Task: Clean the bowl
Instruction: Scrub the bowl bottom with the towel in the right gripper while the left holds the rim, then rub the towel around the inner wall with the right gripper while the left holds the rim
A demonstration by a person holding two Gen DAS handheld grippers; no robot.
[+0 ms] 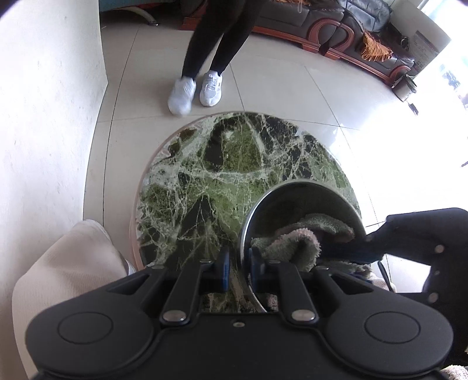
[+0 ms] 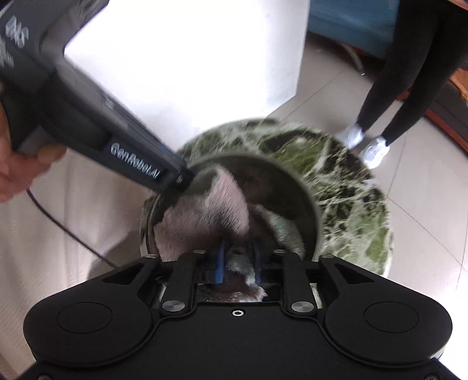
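Observation:
A steel bowl (image 1: 292, 198) stands at the near right of a round green marble table (image 1: 219, 163). My left gripper (image 1: 239, 267) is shut on the bowl's near rim, one blue pad inside and one outside. A fluffy grey-pink cloth (image 1: 292, 239) lies bunched inside the bowl. My right gripper (image 1: 348, 252) reaches into the bowl from the right. In the right wrist view, the cloth (image 2: 204, 210) fills the bowl (image 2: 278, 181), and a tuft sits loosely between the parted blue pads of my right gripper (image 2: 239, 263). The left gripper (image 2: 181, 178) clamps the rim at the left.
A person in dark trousers and white shoes (image 1: 193, 90) stands on the tiled floor beyond the table. A dark sofa with wooden trim (image 1: 336, 26) lines the far wall. A white wall (image 1: 44, 117) is on the left. A hand (image 2: 17, 166) holds the left gripper; its cable (image 2: 58, 225) trails below.

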